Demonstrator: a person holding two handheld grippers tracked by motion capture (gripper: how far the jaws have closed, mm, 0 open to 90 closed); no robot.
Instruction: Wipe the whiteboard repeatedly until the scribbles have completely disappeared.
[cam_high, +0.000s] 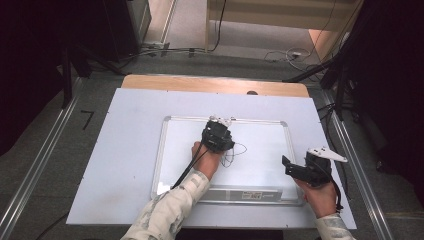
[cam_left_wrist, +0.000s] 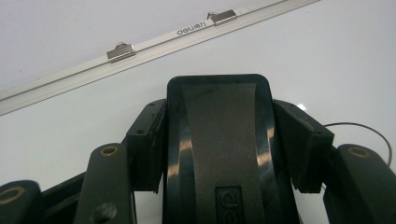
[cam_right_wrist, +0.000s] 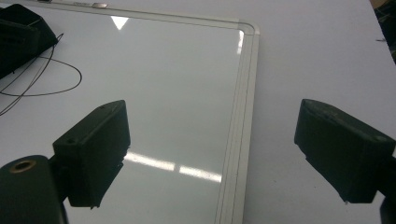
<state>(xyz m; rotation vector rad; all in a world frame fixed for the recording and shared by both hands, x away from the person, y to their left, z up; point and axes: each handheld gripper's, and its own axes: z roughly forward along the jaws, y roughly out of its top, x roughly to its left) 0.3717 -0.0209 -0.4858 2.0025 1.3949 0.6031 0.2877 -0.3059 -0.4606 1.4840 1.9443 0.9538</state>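
Observation:
A white whiteboard (cam_high: 260, 145) with a silver frame lies flat on the table. My left gripper (cam_high: 217, 134) rests on it near the far edge, shut on a black board eraser (cam_left_wrist: 217, 140); both pads press the eraser's sides in the left gripper view. Thin black looping lines (cam_high: 235, 152) mark the board just right of the eraser. My right gripper (cam_high: 295, 169) hovers over the board's right edge, open with nothing between its jaws. In the right gripper view the right gripper (cam_right_wrist: 212, 135) straddles the board's frame (cam_right_wrist: 245, 93), with the lines (cam_right_wrist: 60, 84) at the left.
The board lies on a pale sheet (cam_high: 125, 150) covering the table, whose wooden far edge (cam_high: 200, 82) shows. Two metal clips (cam_left_wrist: 120, 52) sit on the board's far frame. A pen tray (cam_high: 250, 194) runs along its near edge. Cables (cam_high: 290, 55) lie on the floor beyond.

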